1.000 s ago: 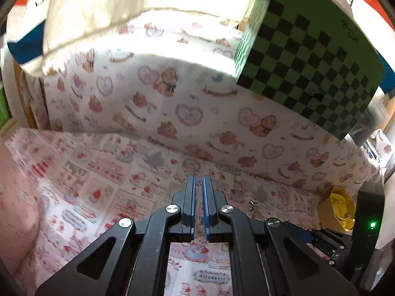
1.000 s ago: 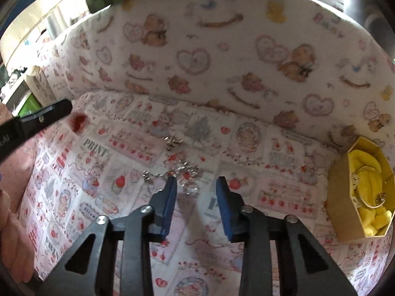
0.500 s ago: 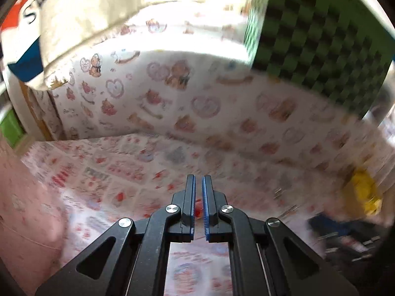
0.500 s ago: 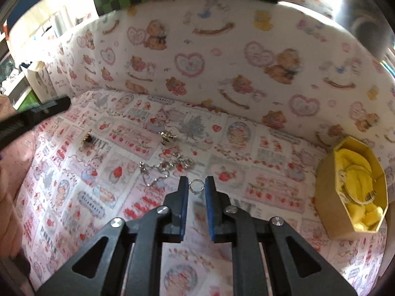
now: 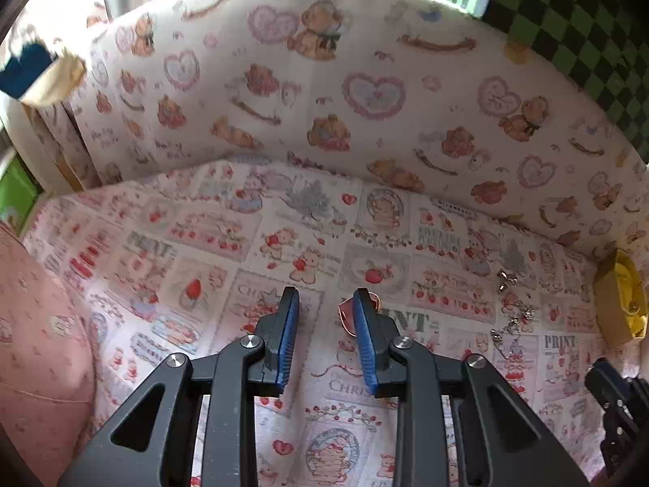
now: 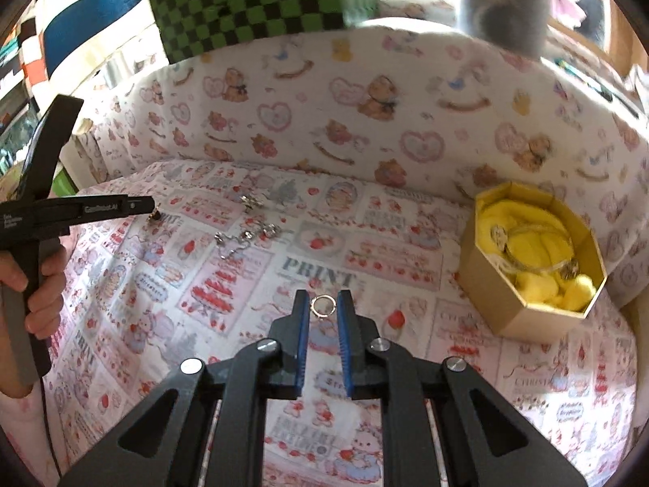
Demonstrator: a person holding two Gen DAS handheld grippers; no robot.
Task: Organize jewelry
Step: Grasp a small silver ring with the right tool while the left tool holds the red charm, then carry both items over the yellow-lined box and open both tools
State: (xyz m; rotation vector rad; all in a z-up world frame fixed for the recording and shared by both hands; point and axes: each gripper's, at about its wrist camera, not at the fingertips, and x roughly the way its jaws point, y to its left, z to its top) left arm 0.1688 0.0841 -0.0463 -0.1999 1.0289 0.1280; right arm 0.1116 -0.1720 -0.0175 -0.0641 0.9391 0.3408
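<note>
Printed cloth [image 6: 389, 251] with strawberries, teddy bears and the word PRINT covers the work surface, and a matching bear-and-heart backdrop [image 5: 365, 93] rises behind it.

From the right wrist view, the right gripper [image 6: 323, 306] points down at the cloth with its blue-padded fingers drawn close on either side of a small metal ring [image 6: 323, 307]. The ring sits at the fingertips, pinched between the pads. To the right stands an octagonal gold box [image 6: 531, 259] lined with yellow padding (a round piece of jewelry already lies inside it). Farther back on the cloth lies a silver chain [image 6: 245, 237] with small charms, and just behind it a separate small silver piece [image 6: 249, 202]. At the left edge a hand [image 6: 42, 288] grips the handle of the left gripper, whose tip reaches toward a tiny dark item on the cloth.

From the left wrist view, the left gripper [image 5: 326, 304] has its jaws a little apart, having just been opening. A small pink heart-shaped charm [image 5: 347, 316] lies on the cloth against the inner face of the right-hand finger, not squeezed. Pink fabric [image 5: 40, 345] fills the lower left corner.
</note>
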